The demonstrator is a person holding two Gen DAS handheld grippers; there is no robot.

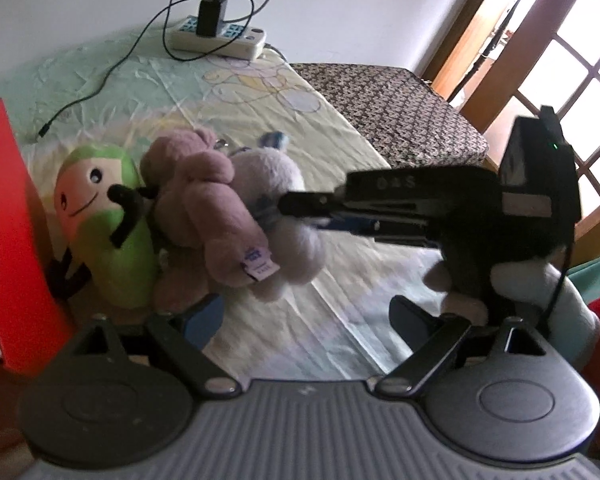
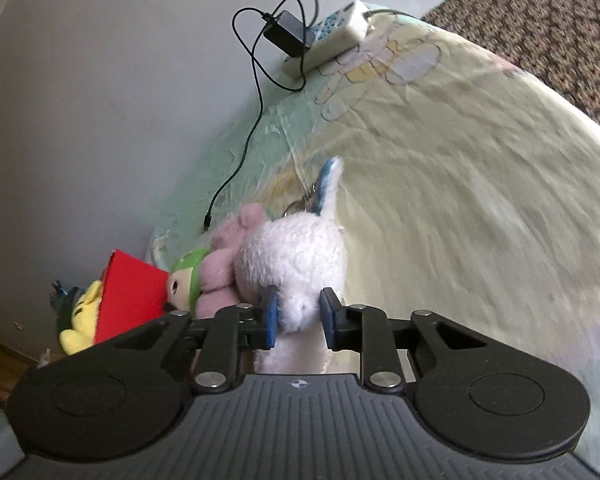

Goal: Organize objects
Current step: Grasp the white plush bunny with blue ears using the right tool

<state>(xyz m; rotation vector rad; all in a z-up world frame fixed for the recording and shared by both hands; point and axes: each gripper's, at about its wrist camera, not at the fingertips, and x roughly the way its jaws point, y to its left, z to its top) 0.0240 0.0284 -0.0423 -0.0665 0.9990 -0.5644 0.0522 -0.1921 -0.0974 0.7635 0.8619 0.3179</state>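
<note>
Red cardboard box (image 1: 16,240) at far left, standing on the pale yellow-green printed bedsheet (image 1: 260,120); a yellow plush toy (image 2: 80,320) sits just past it in the right wrist view. Next to the box: green plush with a peach face and black limbs (image 1: 104,216), touching the box side. Pressed against that, a pink plush bear (image 1: 204,208) with a sewn label. Then the white fluffy plush with a blue-tipped ear (image 2: 296,256), touching the pink bear.

Right gripper (image 2: 298,316): blue-padded fingers (image 2: 272,316) on either side of the white plush's lower end. Left pad contacts the fur, right pad shows a small gap, so a firm grip can't be confirmed. In the left wrist view it reaches in from the right, tips at the white plush.

Left gripper (image 1: 308,320): fingers spread wide, nothing between them, hovering over bare sheet near the toy row.

Background: white power strip with black charger and cable (image 1: 220,36) at the wall; dark patterned mat (image 1: 400,108) right of the sheet.
</note>
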